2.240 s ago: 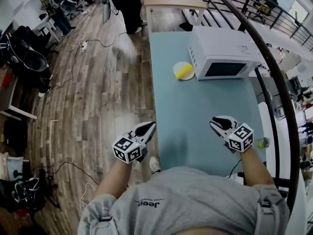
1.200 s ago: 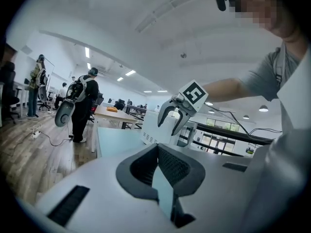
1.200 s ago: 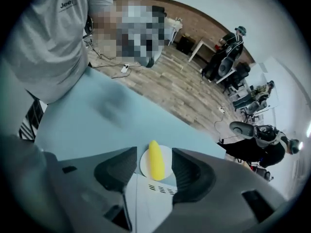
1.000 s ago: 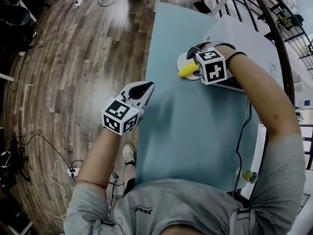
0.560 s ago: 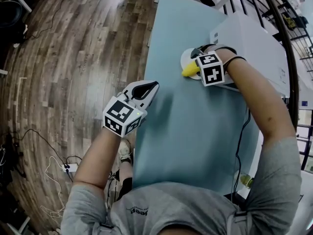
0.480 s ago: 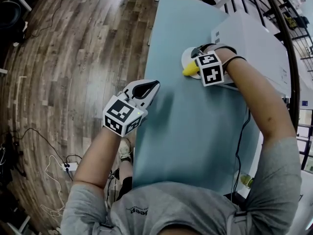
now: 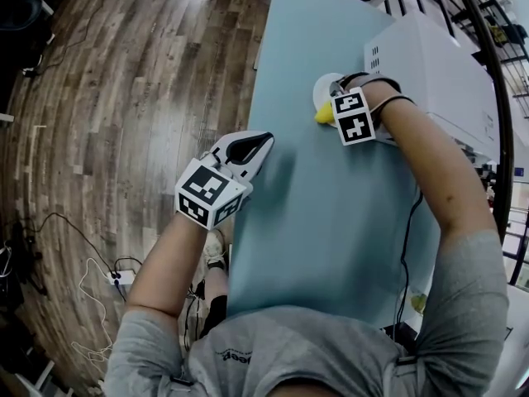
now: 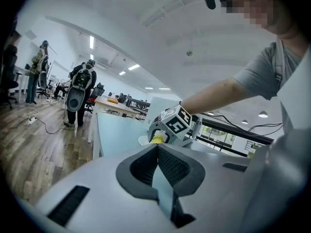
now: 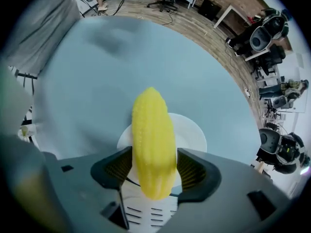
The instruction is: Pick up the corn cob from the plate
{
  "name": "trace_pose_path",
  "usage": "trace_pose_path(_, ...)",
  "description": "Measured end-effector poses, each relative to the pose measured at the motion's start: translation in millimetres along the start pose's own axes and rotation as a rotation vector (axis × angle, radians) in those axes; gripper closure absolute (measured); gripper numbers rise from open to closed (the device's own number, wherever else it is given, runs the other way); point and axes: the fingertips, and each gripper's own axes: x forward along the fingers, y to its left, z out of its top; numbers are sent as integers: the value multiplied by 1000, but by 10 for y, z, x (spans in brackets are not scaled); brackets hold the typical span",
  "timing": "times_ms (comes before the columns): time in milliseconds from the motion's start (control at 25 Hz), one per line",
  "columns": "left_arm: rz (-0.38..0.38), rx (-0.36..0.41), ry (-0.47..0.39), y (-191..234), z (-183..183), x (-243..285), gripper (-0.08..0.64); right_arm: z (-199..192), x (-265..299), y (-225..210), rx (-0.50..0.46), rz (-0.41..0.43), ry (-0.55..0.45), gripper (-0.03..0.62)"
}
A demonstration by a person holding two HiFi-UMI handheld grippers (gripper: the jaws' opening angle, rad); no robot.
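Right gripper [image 9: 154,168]: fingers [image 9: 193,171] opening astride the corn cob [image 9: 153,130] — no grip yet.
Left gripper [image 8: 157,147]: closed, empty.
Plate [image 9: 193,132]: cob unlifted.

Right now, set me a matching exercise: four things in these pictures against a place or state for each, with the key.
Things:
1. corn cob
2. plate
3. microwave
4. left gripper

Matches:
A. jaws shut, empty, by the table's left edge
B. white box right of the plate
C. round, white, under the cob
D. yellow, between the right gripper's jaws

Pairs: 1-D, 2-C, 3-B, 4-A. The right gripper's jaws are opening, not yet pressing the cob.
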Motion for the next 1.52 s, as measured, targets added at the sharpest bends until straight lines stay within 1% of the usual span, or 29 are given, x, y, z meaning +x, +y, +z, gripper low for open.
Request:
trace_pose_path(80,1,-5,-1,-5,-16,9,541,-3,37,9,1,1,-2,296)
trace_pose_path(200,1,-15,-2,11,-36,-1,541,8,42,18,7,25,-14,301)
trace_pose_path(320,1,-26,-5,31,-54,-18,541,29,34,45,-1,59,-24,336)
trace_pose_path(400,-2,-32,-7,29,-66,-21,541,30,29,52,-4,70,-28,338)
trace_pose_path(560,-1,-38,-8,30,-93,-31,541,28,30,51,-9,62,-27,342)
trace_pose_path(640,0,-41,-8,32,-98,-54,541,31,27,39,-14,45,-18,342)
trace_pose_path(840,7,-33,-15,15,-54,-142,541,53,-56,-59,17,-32,-15,342)
trace_pose_path(1040,19,-25,-29,-3,70,-333,541,137,-448,-209,83,-119,-33,343)
trace_pose_path(1200,21,2,-46,-109,273,-570,541,227,-1023,-319,153,-233,-57,342)
trace_pose_path(1320,10,44,-69,-174,538,-767,541,196,-1537,-359,224,-320,-67,344)
trace_pose_path(1440,-5,69,-90,-296,803,-1053,541,167,-2073,-251,304,-381,-79,343)
trace_pose_path(1520,-15,87,-104,-398,983,-1250,541,151,-2463,-143,388,-415,-114,342)
